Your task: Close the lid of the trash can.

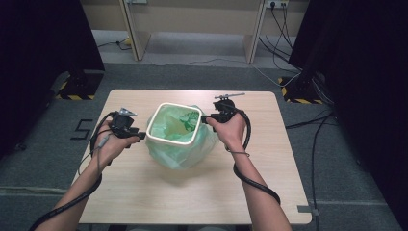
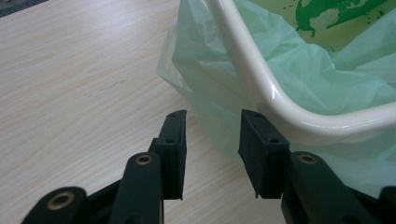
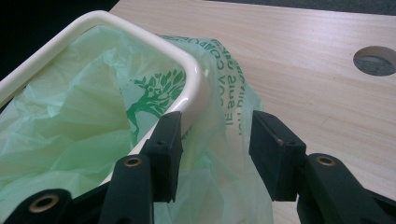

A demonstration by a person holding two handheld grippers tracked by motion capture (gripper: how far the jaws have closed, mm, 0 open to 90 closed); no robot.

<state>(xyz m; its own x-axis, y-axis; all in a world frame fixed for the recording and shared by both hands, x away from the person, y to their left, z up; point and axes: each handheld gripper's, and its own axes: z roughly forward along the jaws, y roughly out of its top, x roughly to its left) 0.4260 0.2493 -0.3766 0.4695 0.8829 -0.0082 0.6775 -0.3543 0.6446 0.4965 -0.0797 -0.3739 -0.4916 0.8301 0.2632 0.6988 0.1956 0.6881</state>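
Both grippers sit at the sides of a small cream bin lined with a pale green plastic bag, near the middle of the light wooden table. Held in the person's left hand, the left gripper points at the bin's left wall; its jaws stand apart, with nothing between them, just short of the bag film below the rim. The right gripper, in the right hand, reaches in from the bin's far right corner. Its jaws are spread wide and straddle the rim there, one inside the bin, one outside over the draped bag. Both forearms come up from the near table edge, angled inward, with a cable trailing along the right forearm.
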